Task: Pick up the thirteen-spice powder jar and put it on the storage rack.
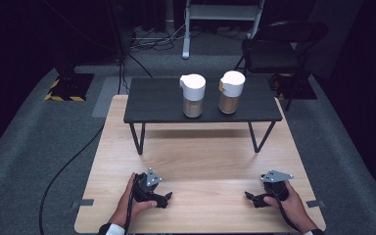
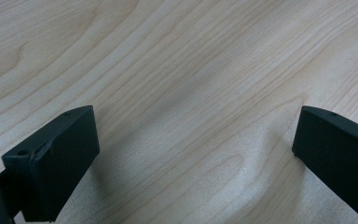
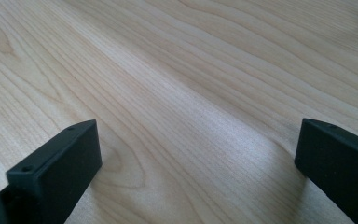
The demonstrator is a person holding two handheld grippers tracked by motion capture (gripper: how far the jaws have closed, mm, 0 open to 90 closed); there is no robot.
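Both grippers down low on the wooden table (image 1: 200, 161), near its front edge, well apart from each other. Left gripper (image 1: 167, 198) held in the left hand (image 1: 136, 203), jaws spread wide, nothing between them; left gripper view confirms it, just bare wood grain in the gap. Right gripper (image 1: 250, 197) in the right hand (image 1: 288, 201), jaws likewise wide apart and empty, same bare wood in the right gripper view. The jaws of each point inward toward the other gripper. Two jars sit well ahead of both grippers, up on the black shelf (image 1: 156, 100) that stands on the far half of the table: left jar (image 1: 193, 95) forward and to the right of the left gripper, right jar (image 1: 231, 91) forward and slightly left of the right gripper. Both jars upright, white lids on, tan contents, near each other but not touching. Neither gripper is touching a jar
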